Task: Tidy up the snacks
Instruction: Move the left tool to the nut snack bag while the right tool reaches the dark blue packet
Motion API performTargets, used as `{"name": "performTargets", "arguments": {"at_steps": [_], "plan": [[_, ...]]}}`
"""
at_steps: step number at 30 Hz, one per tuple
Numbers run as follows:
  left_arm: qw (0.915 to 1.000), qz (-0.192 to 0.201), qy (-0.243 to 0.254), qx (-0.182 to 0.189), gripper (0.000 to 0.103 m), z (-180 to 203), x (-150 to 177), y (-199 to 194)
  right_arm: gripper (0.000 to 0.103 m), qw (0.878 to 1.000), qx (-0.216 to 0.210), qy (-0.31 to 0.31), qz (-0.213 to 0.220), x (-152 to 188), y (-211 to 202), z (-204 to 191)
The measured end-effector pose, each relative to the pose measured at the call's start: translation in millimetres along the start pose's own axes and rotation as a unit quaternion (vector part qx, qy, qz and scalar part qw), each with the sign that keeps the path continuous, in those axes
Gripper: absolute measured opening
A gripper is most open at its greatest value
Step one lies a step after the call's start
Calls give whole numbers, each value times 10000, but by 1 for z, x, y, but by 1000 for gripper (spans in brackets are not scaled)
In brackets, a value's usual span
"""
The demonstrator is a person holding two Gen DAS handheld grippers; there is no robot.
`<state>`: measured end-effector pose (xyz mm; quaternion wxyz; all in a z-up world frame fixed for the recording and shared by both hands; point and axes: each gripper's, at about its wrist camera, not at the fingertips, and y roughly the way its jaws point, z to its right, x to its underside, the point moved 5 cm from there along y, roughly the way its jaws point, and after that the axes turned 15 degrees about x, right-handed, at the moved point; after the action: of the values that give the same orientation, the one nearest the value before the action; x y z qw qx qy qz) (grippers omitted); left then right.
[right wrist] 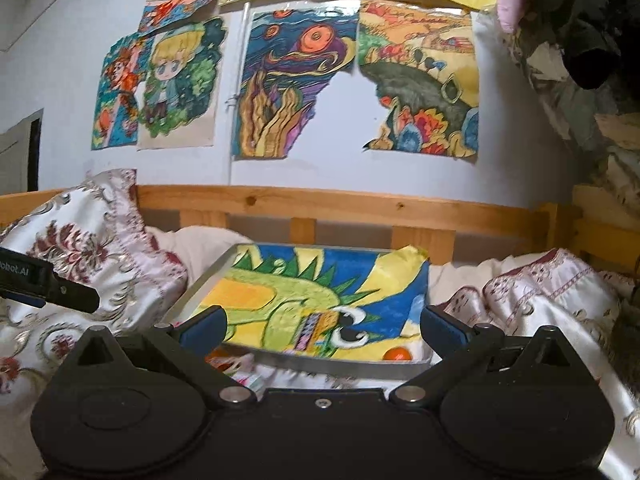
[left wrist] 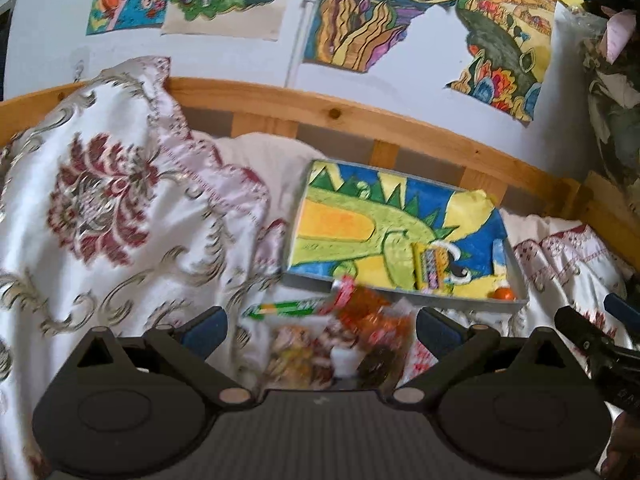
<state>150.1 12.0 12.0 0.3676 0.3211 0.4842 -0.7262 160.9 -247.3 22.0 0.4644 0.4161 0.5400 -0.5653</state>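
A shallow grey tray [left wrist: 404,294] lined with a dragon drawing lies on the bed; it also shows in the right wrist view [right wrist: 340,364]. In it lie a yellow snack packet [left wrist: 430,268] and a small orange ball [left wrist: 503,294], also seen in the right wrist view [right wrist: 397,355]. A pile of wrapped snacks [left wrist: 340,340] and a green stick pack [left wrist: 286,307] lie in front of the tray. My left gripper [left wrist: 322,330] is open above the pile. My right gripper [right wrist: 323,330] is open and empty before the tray's near rim.
A flowered pillow [left wrist: 100,208] lies to the left. A wooden bed rail [left wrist: 360,116] runs behind the tray, under drawings on the wall [right wrist: 296,80]. Rumpled bedding [right wrist: 540,300] lies to the right. The right gripper's edge [left wrist: 592,340] shows at the left wrist view's right side.
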Motion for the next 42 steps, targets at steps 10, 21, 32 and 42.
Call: {"name": "performTargets", "arguments": {"at_steps": [10,21,32,42], "plan": [[9985,-446,31,-320,102,-24,29,-11,102,9973,-526,-73,-517,23,-24,-35],[9942,-988,-88,-419,102,-36,51,-4,102,9895,-1025,-178,-1007,42,-25,-59],[9915,-1219,72,-451,102,-44,36,19,102,9785,-1399,-536,-1421,57,-26,-101],[9896,-1388,223,-315,102,-51,30,43,102,9655,-1336,-998,-1998,76,-10,-148]]}}
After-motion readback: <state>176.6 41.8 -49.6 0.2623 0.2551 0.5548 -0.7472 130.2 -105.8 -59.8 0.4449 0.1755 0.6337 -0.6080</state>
